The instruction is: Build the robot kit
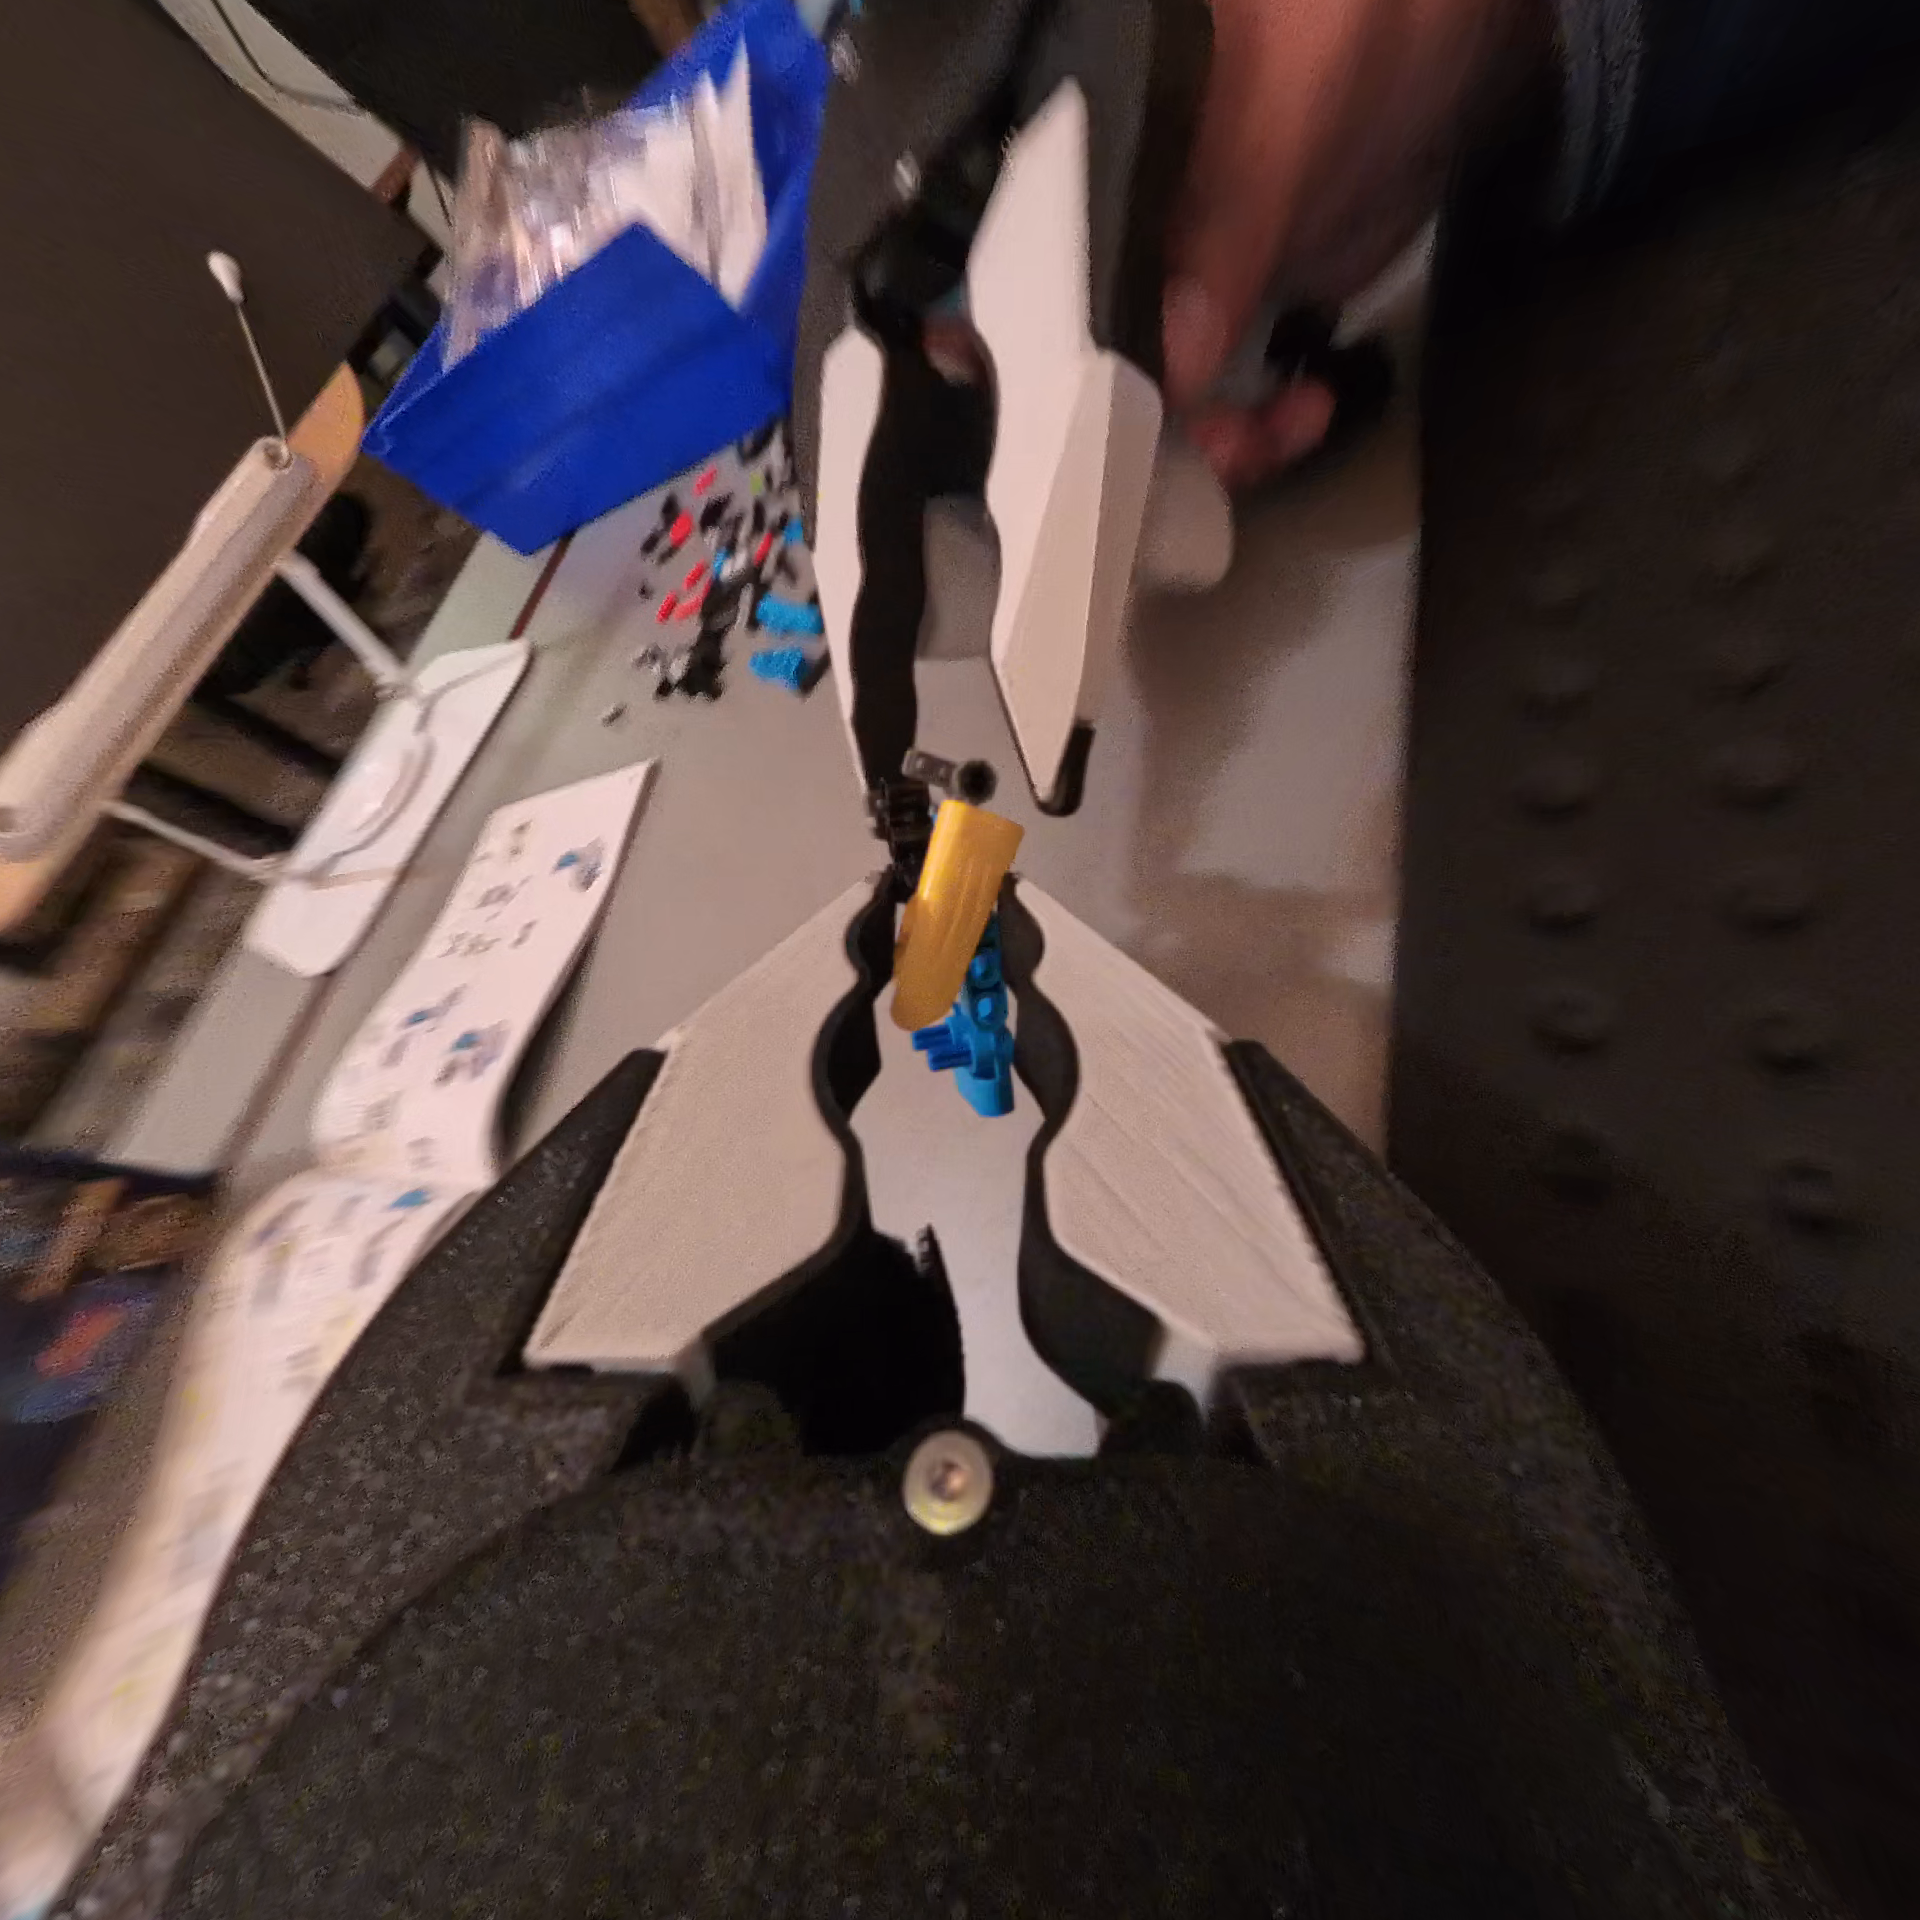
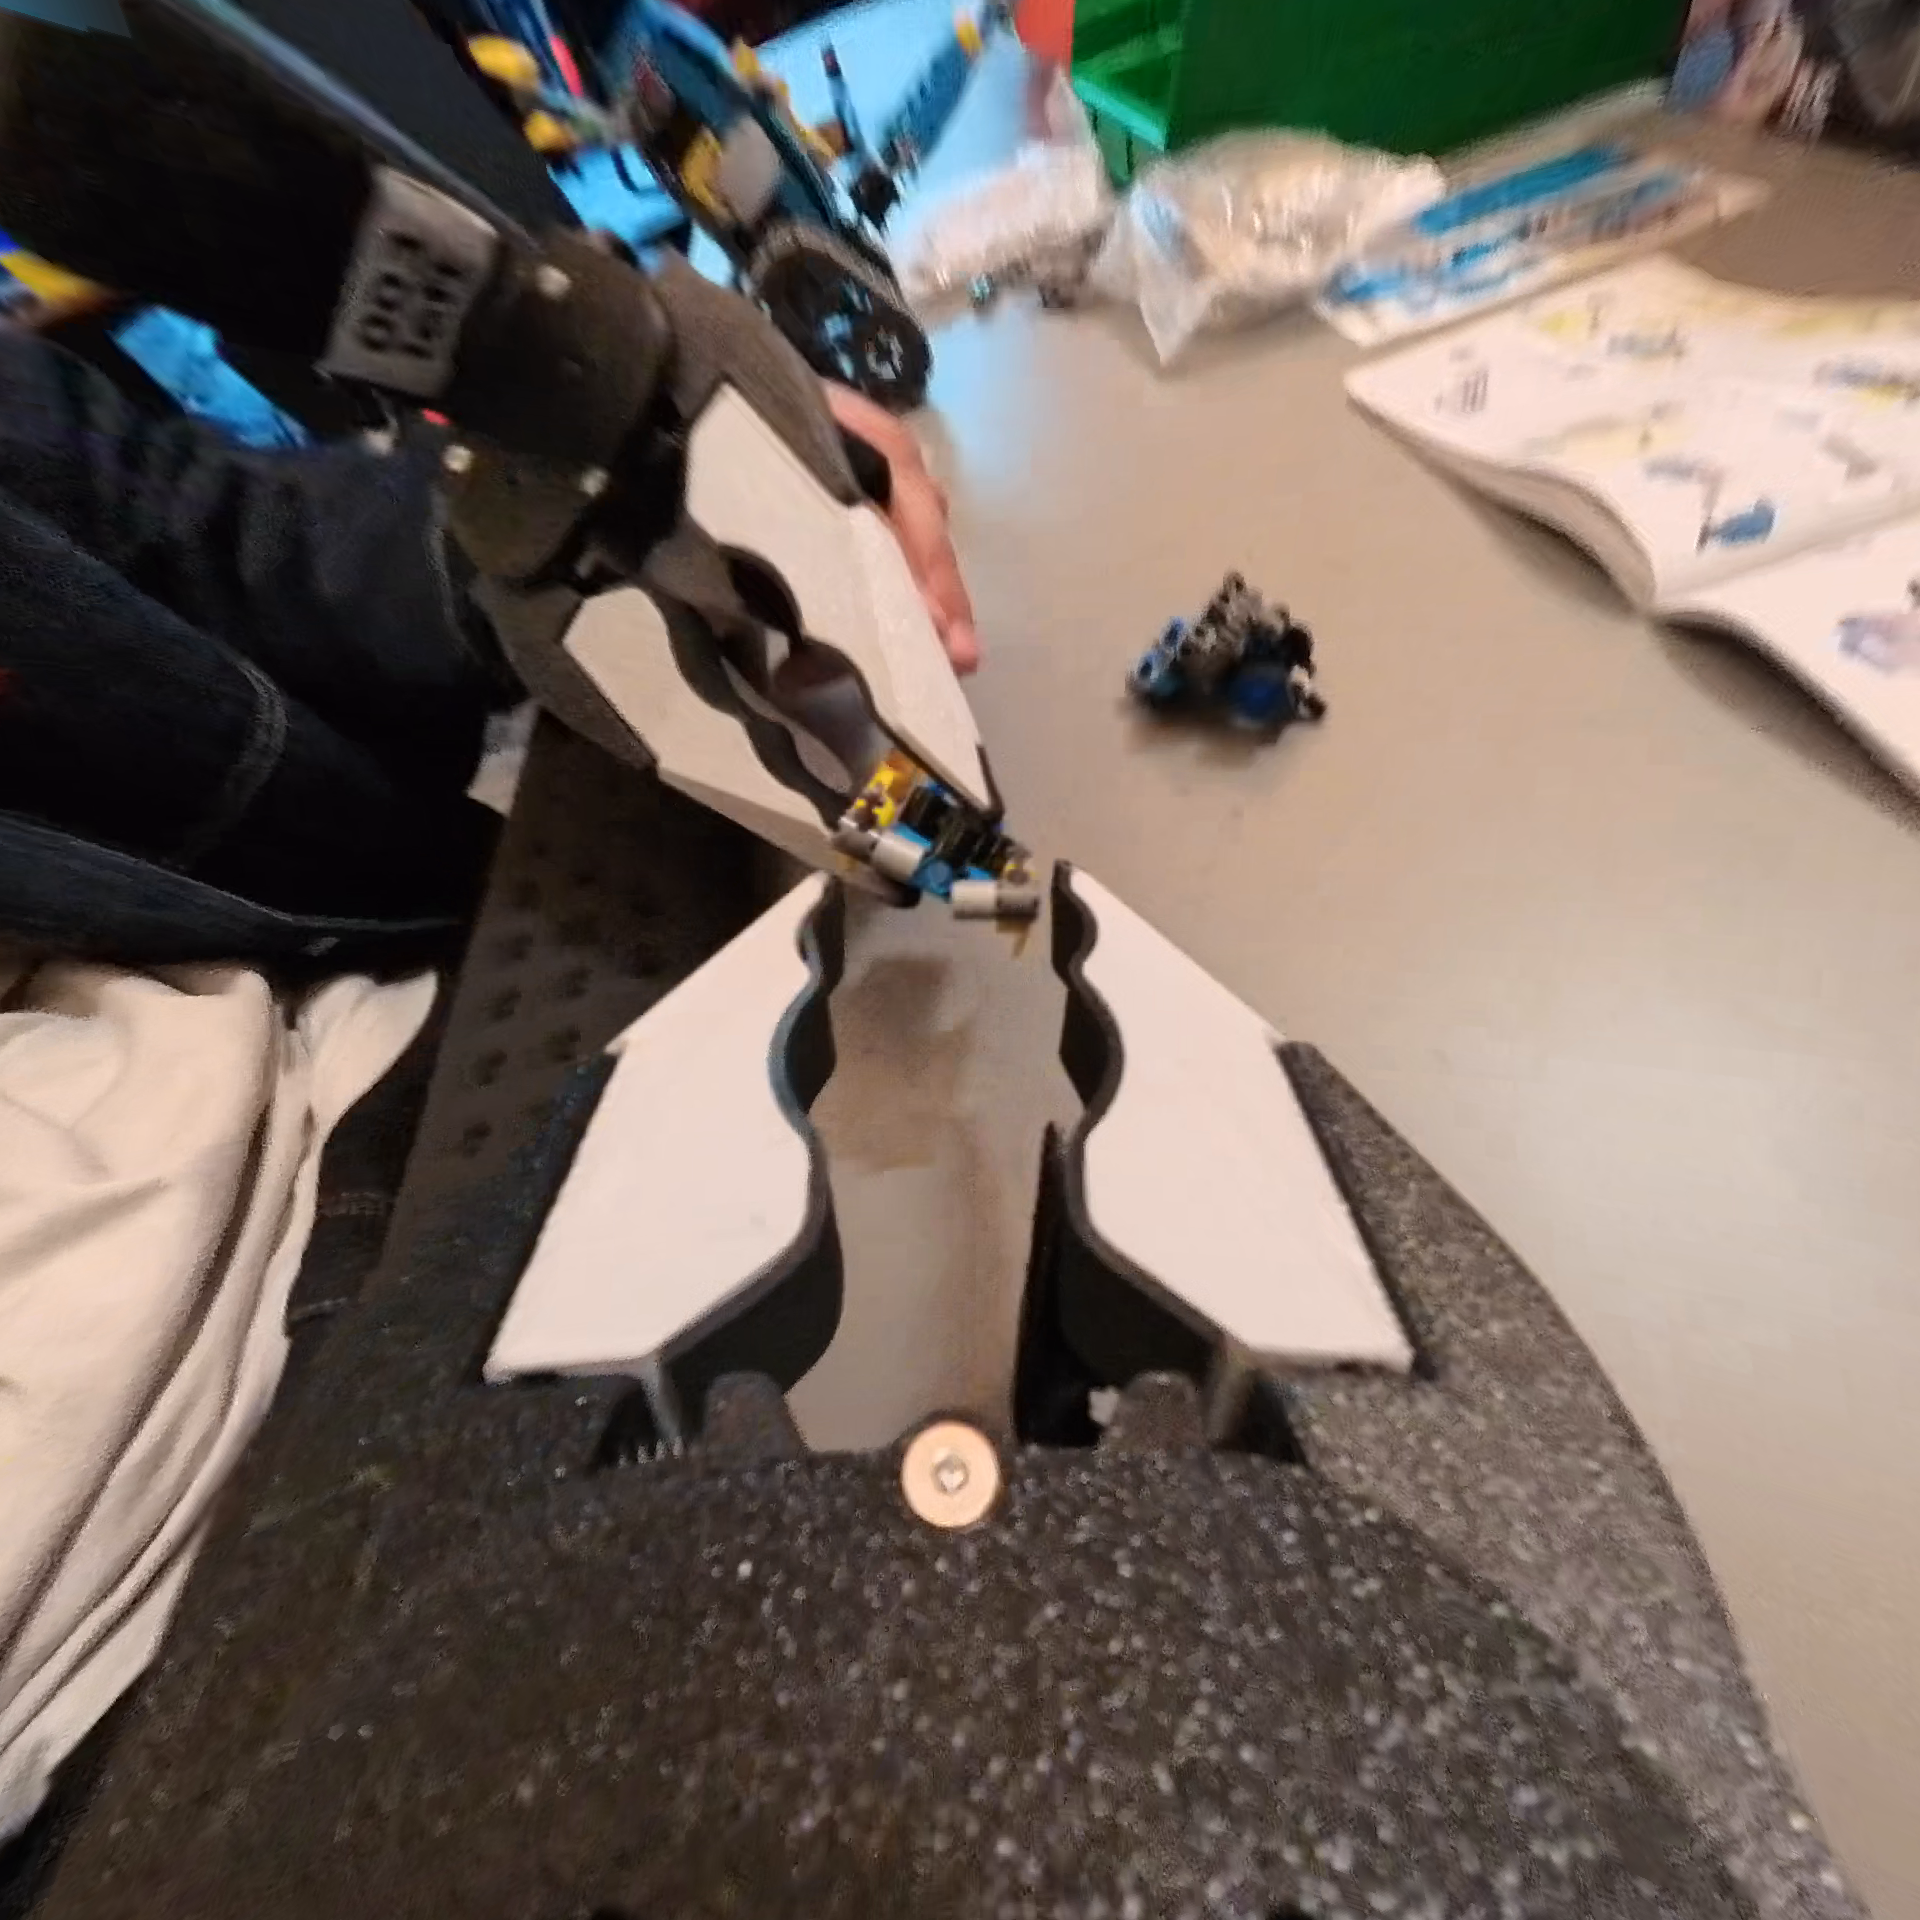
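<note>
A small toy-brick assembly of blue pinned plastic pieces with a smooth, curved yellow panel [image 1: 954,914] is pinched at the tips of the left gripper [image 1: 951,894], whose white ribbed fingers with wavy black pads are pressed against it. The assembly is held above the grey tabletop [image 1: 727,831], its long axis running forward along the fingers, with the yellow panel's wider end pointing away. The right gripper [image 2: 945,883] is seen with its jaws spread, their tips just beside the assembly's grey cylindrical ends. A small dark blue-and-black brick cluster [image 2: 1226,660] lies well apart on the tabletop. Open white instruction booklets [image 2: 1683,436], a blue plastic bin [image 1: 603,384] and scattered loose bricks [image 1: 727,592] are seen beyond.
</note>
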Demonstrator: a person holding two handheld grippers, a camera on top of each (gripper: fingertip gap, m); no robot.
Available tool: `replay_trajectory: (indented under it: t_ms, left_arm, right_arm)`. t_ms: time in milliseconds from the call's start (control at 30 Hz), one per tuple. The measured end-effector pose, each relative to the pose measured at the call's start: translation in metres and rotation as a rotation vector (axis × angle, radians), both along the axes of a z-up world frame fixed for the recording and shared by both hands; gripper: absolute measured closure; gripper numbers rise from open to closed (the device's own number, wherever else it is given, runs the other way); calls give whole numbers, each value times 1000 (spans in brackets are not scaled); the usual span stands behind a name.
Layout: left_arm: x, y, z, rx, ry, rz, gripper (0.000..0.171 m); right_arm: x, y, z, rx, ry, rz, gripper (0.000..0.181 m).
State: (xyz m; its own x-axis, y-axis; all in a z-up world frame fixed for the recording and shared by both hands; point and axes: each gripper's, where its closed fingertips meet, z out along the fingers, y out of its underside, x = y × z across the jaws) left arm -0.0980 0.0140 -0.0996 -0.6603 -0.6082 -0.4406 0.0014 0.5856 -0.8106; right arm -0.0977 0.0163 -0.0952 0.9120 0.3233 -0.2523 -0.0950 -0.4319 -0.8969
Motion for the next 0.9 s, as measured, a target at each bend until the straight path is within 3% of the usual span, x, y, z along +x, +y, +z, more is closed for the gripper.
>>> replay_trajectory:
  t_ms: [167,267,367,500,700,800,900]
  left_arm:
    - [-24,-14,61,-496,91,-170,153]
    - [-38,-18,79,-663,162,-285,153]
    - [-45,-17,94,-787,209,-359,153]
    - [-56,-16,107,-927,297,-472,153]
    - [-62,-19,114,-1017,365,-542,153]
    - [-59,-21,112,-1021,371,-529,153]
    - [-45,-15,105,-985,315,-422,153]
  right_arm:
    - [-5,-8,46,217,-8,19,149]
    - [-20,-13,71,339,5,76,149]
    - [-37,-20,88,385,134,174,151]
    - [-44,-23,102,416,324,242,148]
    - [-54,-20,107,433,376,272,146]
    - [-57,-20,107,429,368,279,155]
    - [-43,-15,102,411,321,189,164]
